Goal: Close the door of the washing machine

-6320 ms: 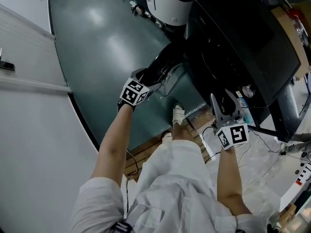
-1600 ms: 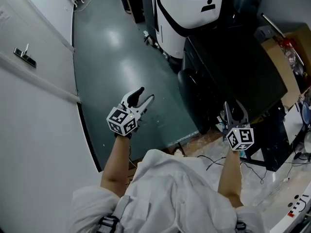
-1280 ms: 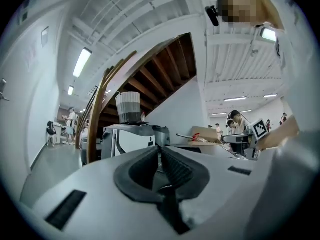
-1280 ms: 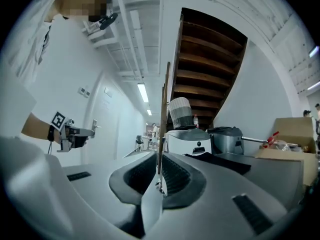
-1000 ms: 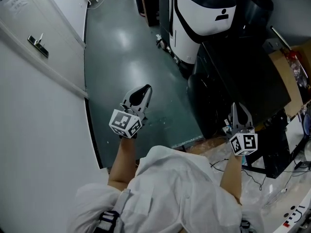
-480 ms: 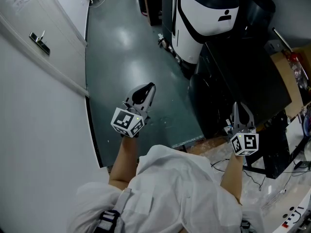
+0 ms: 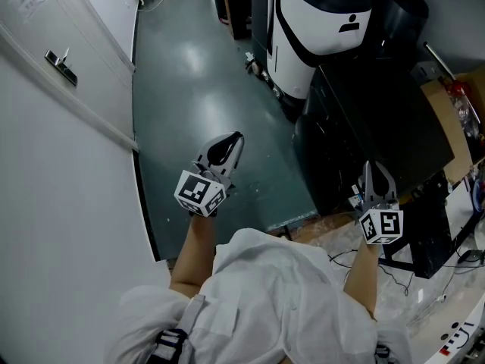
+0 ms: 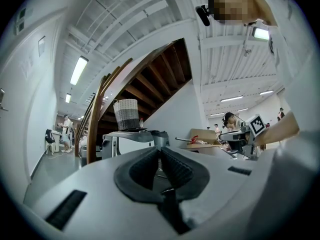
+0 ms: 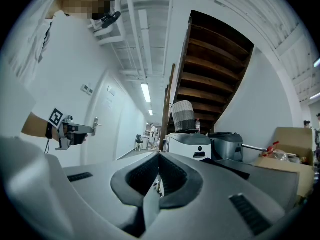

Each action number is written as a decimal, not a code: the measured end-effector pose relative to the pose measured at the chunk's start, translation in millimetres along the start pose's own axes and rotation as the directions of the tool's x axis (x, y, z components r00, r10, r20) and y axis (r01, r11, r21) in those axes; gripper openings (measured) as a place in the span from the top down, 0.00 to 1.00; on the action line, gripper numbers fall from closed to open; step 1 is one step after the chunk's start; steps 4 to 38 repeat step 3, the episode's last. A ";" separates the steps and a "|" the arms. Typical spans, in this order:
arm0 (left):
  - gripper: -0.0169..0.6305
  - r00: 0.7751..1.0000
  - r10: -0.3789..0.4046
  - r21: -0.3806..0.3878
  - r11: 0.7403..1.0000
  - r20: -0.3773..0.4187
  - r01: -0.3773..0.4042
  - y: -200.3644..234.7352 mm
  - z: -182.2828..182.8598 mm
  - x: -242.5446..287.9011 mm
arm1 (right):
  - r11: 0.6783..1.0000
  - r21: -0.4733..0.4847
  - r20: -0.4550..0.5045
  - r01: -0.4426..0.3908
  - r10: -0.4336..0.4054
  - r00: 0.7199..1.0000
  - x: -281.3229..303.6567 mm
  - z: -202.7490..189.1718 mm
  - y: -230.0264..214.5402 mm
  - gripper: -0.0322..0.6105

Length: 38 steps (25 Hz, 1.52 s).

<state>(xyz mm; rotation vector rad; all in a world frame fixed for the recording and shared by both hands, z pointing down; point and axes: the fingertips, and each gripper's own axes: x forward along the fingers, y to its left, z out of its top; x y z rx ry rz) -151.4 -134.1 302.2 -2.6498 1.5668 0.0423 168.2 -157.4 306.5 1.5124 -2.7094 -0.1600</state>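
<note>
Containers: a grey-and-white woven basket (image 9: 183,116) is seen standing on top of a white-and-black rounded machine (image 7: 318,21); its contents cannot be made out. A brown cardboard box (image 7: 445,55) is noted at the far right, behind the task's machine, with red items (image 7: 462,82) in it.

Task's thing: the black front-loading washing machine (image 7: 383,120) stands at the right of the floor, next to the white-and-black machine. Its round dark door (image 7: 312,156) appears to lie flush against the front, facing the floor.

Tools: the left gripper (image 7: 232,139) is held over the floor, well apart from the door, clenched on nothing. The right gripper (image 7: 370,168) is held just beside the washing machine's near corner, its jaws likewise pressed together and empty.

Edges and open room: a broad strip of glossy teal floor (image 7: 189,67) lies open between the machines and a white wall panel with a metal lever handle (image 7: 59,65) on the left. A dark edge runs where floor meets wall. At the near right, the ground is cluttered with loose cables (image 7: 420,275) on pale sheeting
</note>
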 end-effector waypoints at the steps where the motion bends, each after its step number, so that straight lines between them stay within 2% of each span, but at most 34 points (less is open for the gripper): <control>1: 0.93 1.000 0.000 0.001 1.000 0.000 0.000 -0.9 0.0 0.3 | 1.000 -0.002 0.000 0.001 -0.001 1.000 -0.4 0.2 -0.6 0.91; 38: 0.93 1.000 -0.001 0.003 1.000 0.001 0.001 -2.6 0.6 1.0 | 1.000 -0.006 0.001 0.002 -0.002 1.000 -0.8 0.7 -1.9 0.91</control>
